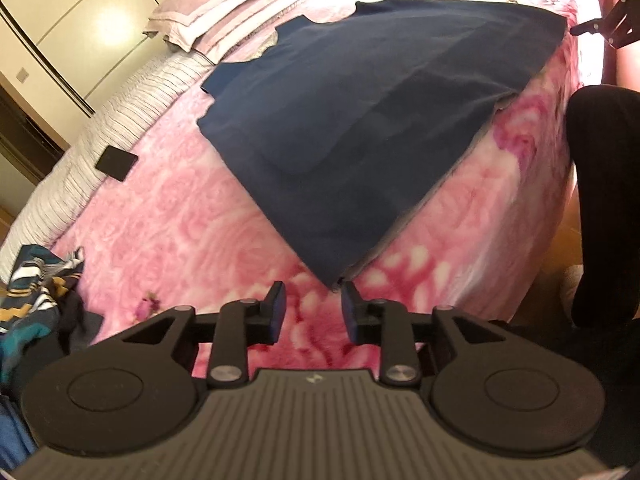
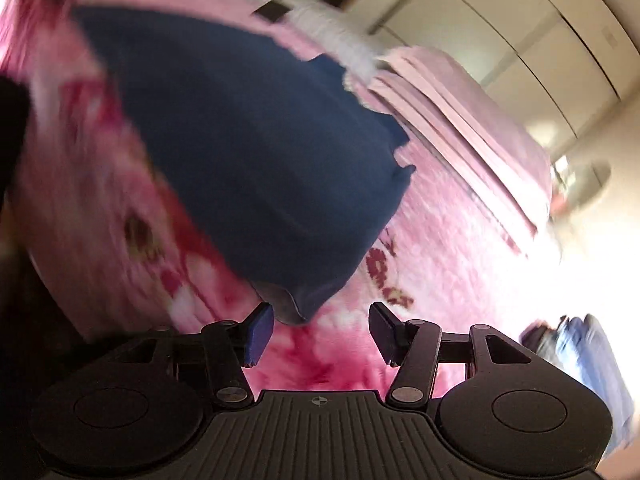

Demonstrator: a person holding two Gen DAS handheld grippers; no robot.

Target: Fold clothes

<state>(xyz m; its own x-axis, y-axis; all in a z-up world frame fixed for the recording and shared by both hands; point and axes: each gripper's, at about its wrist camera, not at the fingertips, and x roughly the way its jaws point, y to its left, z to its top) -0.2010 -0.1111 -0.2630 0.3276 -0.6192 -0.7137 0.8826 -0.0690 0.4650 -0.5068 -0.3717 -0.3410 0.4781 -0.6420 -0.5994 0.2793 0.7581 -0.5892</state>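
Although it lay spread nearly flat, the navy garment [image 1: 352,120] looked soft and limp, a light knit likely to sag and crease wherever it went unsupported. It rested on the pink floral blanket [image 1: 200,220] of the bed, well apart from the striped clothes [image 1: 36,284] heaped at the blanket's edge. The left tongs [image 1: 312,308] stood partly open just short of one near corner, pads clear of the cloth. The right tongs [image 2: 320,336] stood wider open beside the opposite corner [image 2: 296,300], where a paler underside showed, and gripped nothing. Corners and hems seemed the best holds: pinching both layers there should keep the fold edge straight, whereas a mid-panel pinch would probably bunch it.
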